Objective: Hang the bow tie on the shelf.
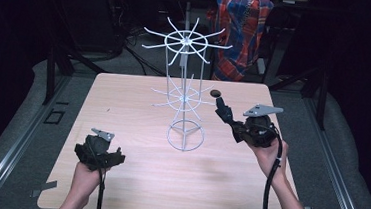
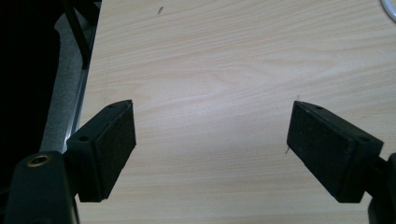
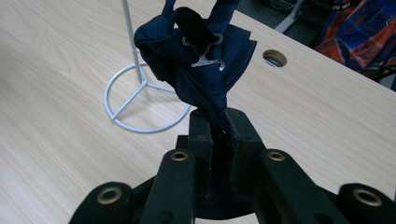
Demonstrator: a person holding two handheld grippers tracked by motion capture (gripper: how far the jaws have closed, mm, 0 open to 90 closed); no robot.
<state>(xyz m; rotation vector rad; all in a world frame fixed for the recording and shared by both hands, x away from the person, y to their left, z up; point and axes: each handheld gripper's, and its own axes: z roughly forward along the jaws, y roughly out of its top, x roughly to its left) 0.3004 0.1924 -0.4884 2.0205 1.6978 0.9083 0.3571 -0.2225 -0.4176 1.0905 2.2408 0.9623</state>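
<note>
Cloth: a dark blue cloth [image 3: 196,70] with a small metal hook [image 3: 204,55] on it is held up above the worktop [image 1: 132,175], near the white wire rack [image 1: 186,97].
Right tongs: the right tongs [image 3: 218,122] are closed tight on the lower end of the cloth, and the bunch stands up out of the jaws.
Left tongs: the left tongs [image 2: 211,140] are wide open, and nothing is held between the pads [image 2: 329,149]; bare wood is seen under them.
How it feels: the cloth is judged to be soft, light and floppy. It is bunched in folds, so it will bend and sag when it is moved.
Slip: cloth is not very slippery, but a thin fold could be pulled out of a loose grip.
Break: the cloth will not break. The little hook looks thin and could be bent if it is squeezed.
Best hold: the thick bunch just under the hook should be gripped, so the hook is left free for a rack arm.
Rack: the wire rack is thin and could be tipped if it is bumped.
</note>
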